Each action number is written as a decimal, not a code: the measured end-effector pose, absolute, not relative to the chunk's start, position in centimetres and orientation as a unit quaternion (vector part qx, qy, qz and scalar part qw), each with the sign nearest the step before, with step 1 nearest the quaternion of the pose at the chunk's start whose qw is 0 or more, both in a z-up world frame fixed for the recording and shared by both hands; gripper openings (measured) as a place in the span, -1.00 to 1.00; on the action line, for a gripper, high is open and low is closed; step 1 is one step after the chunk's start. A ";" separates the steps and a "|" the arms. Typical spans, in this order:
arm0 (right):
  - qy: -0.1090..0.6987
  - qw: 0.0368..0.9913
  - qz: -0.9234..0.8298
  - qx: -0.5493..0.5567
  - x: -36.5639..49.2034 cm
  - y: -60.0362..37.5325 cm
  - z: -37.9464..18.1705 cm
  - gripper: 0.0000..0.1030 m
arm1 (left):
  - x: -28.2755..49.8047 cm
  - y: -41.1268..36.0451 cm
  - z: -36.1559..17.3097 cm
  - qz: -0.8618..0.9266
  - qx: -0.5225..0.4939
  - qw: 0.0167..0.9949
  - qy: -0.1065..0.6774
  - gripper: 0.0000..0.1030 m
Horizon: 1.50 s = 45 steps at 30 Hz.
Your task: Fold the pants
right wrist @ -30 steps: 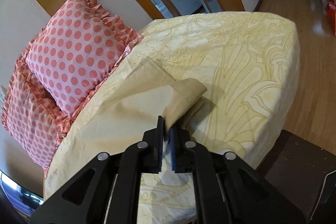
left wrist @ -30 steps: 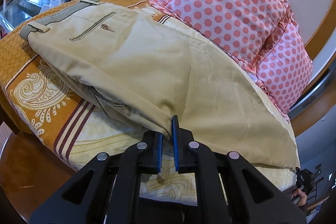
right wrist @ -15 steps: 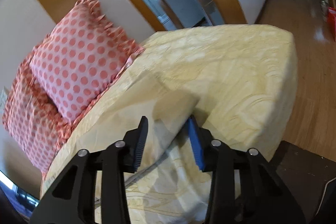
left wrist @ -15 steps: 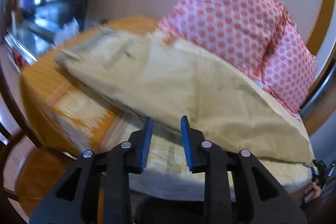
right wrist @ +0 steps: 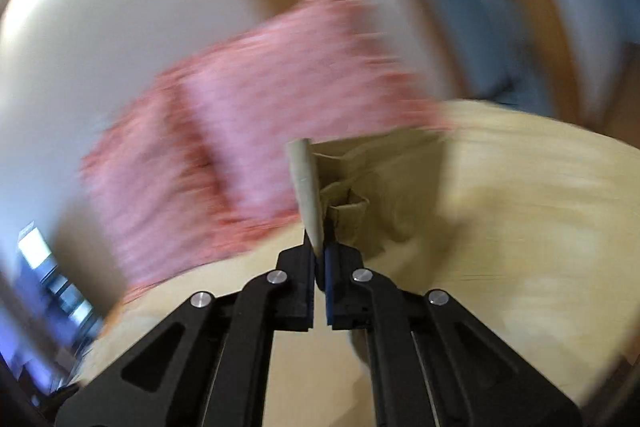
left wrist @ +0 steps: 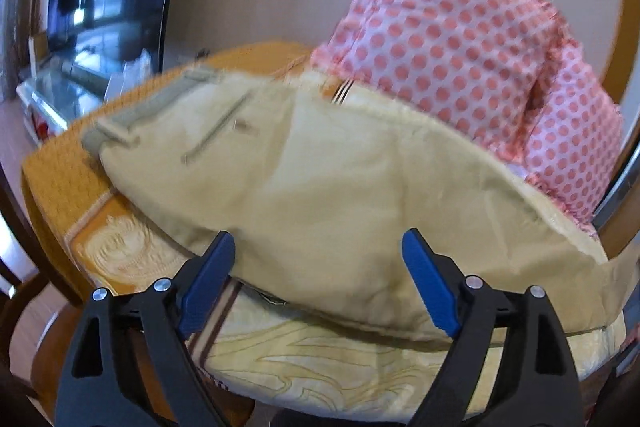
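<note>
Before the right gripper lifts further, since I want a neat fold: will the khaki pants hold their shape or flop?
Probably flop: the pants drape softly over the bed, and the hem pinched in the right gripper crumples and curls. They look light. The left gripper is open, so the far part may drag.

The right wrist view is heavily motion-blurred, so the pink pillows [right wrist: 248, 131] show only as a smear with no dots visible. The pants [right wrist: 340, 183] leg end bunches above the right hand-held gripper [right wrist: 320, 263], its far side hidden. In the left wrist view, the pants [left wrist: 320, 195] run behind the frame's right edge.
</note>
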State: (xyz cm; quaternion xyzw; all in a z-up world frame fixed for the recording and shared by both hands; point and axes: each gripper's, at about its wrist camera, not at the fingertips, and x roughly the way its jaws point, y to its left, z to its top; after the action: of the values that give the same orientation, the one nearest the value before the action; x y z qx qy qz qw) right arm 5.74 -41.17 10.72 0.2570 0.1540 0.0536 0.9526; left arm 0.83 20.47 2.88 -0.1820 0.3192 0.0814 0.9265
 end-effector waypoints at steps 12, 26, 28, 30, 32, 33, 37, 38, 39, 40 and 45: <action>0.339 0.877 0.330 0.081 9.3 -14.5 5.6 -0.93 | -2.4 24.7 2.6 0.110 -0.276 0.906 0.302 0.73; 0.373 0.840 0.394 0.011 7.5 -9.9 4.5 0.58 | -2.9 26.8 3.3 0.123 -0.306 0.908 0.257 0.73; 0.370 0.841 0.396 0.009 7.3 -9.8 4.4 0.62 | -2.5 27.3 3.3 0.134 -0.307 0.907 0.257 0.73; 0.369 0.839 0.400 0.015 7.4 -9.7 4.3 0.63 | -2.2 28.1 3.2 0.154 -0.319 0.900 0.253 0.73; 0.367 0.838 0.403 0.015 6.8 -10.0 4.1 0.64 | -1.9 29.0 3.1 0.161 -0.331 0.897 0.246 0.73; 0.366 0.838 0.404 0.014 6.8 -9.9 4.0 0.66 | -1.5 29.6 3.1 0.164 -0.333 0.896 0.244 0.73; 0.365 0.837 0.408 0.015 6.8 -9.8 3.9 0.69 | 0.5 31.9 2.5 0.167 -0.353 0.883 0.261 0.73; 0.364 0.836 0.410 0.016 6.9 -9.9 3.9 0.70 | 0.7 32.3 2.5 0.165 -0.355 0.885 0.254 0.73; 0.364 0.836 0.411 0.017 6.9 -9.9 3.9 0.70 | 0.9 32.5 2.5 0.166 -0.357 0.883 0.255 0.73; 0.363 0.836 0.412 0.018 6.8 -9.9 3.9 0.71 | 1.2 32.7 2.5 0.164 -0.360 0.883 0.255 0.73; 0.361 0.834 0.418 0.017 6.7 -9.8 3.9 0.76 | 1.7 32.3 2.5 0.141 -0.370 0.884 0.248 0.72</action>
State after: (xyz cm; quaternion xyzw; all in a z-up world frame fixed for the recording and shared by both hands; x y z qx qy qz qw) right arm 6.71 -9.85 3.90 0.0174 0.3611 0.4177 0.8336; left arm 1.70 32.30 2.53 -0.3697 0.2483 0.1413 0.8841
